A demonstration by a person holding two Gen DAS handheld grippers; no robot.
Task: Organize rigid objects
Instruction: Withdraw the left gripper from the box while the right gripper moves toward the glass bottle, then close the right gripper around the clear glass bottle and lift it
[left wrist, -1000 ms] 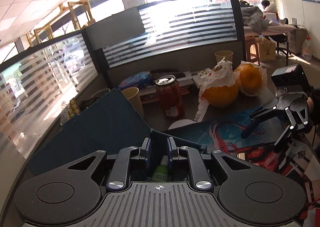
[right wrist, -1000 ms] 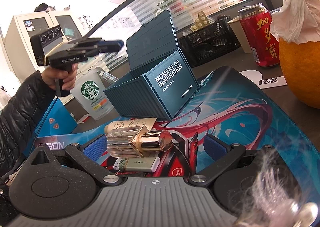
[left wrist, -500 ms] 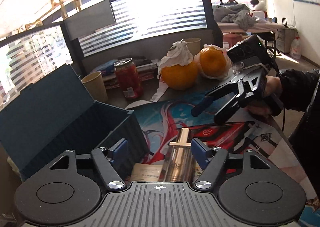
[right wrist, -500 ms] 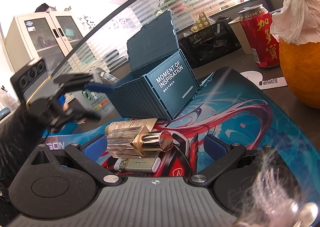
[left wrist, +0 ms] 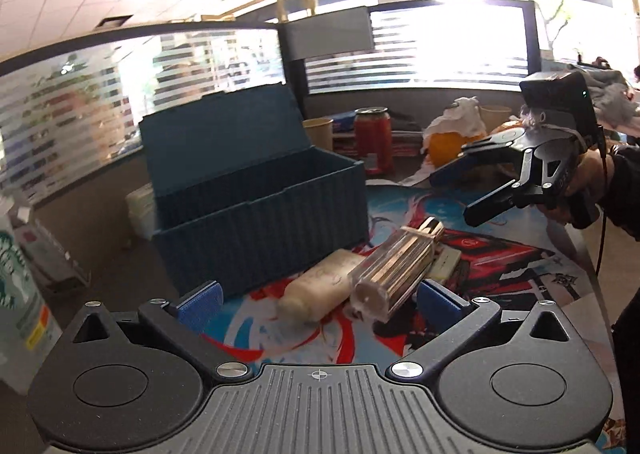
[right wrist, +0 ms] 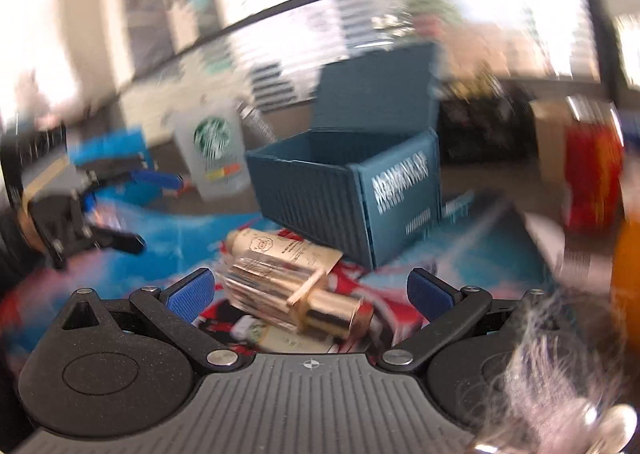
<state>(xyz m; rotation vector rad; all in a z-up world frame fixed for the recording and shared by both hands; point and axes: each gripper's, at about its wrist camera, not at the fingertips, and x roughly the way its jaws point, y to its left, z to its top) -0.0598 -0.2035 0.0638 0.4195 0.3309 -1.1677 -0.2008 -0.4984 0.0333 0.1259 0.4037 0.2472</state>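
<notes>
Teal box (left wrist: 256, 189) lid up; perfume bottle (left wrist: 394, 270) beside; both tongs (left wrist: 318, 300) (right wrist: 308, 290) wide, empty.

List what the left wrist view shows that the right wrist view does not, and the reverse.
Only the left wrist view: the right hand-held gripper, open, and a tissue-topped orange. Only the right wrist view: the left hand-held gripper, open, and white lettering on the box end. Both: the open teal box, clear gold-capped bottle, cream tube, red can.
</notes>
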